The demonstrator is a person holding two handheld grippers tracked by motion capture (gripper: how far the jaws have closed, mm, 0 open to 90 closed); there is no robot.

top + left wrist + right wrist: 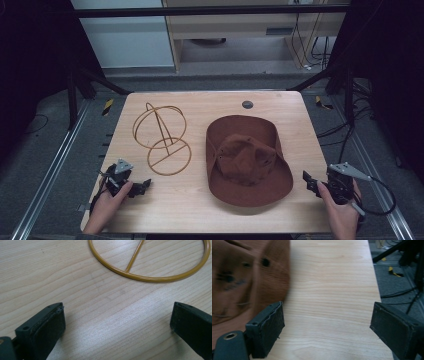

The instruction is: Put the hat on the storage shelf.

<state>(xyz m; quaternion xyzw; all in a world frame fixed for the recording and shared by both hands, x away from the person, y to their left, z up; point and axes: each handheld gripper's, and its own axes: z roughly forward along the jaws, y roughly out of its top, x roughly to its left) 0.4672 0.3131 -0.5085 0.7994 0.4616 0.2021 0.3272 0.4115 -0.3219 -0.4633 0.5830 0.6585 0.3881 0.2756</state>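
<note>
A brown wide-brimmed hat [247, 159] lies crown up on the right half of the wooden table [200, 205]. A yellow wire hat stand [162, 137] with a round base ring [150, 277] stands to its left. My left gripper [140, 188] rests near the table's front left corner, open, with bare wood between its jaws and the ring just ahead. My right gripper [311, 183] hovers at the front right edge, open, with the hat's brim [247, 282] beside its left jaw.
A small dark round grommet [247, 104] sits at the table's far edge. Metal rails run along both sides of the table, and cables [402, 293] lie on the grey floor to the right. Black frame legs stand behind the table.
</note>
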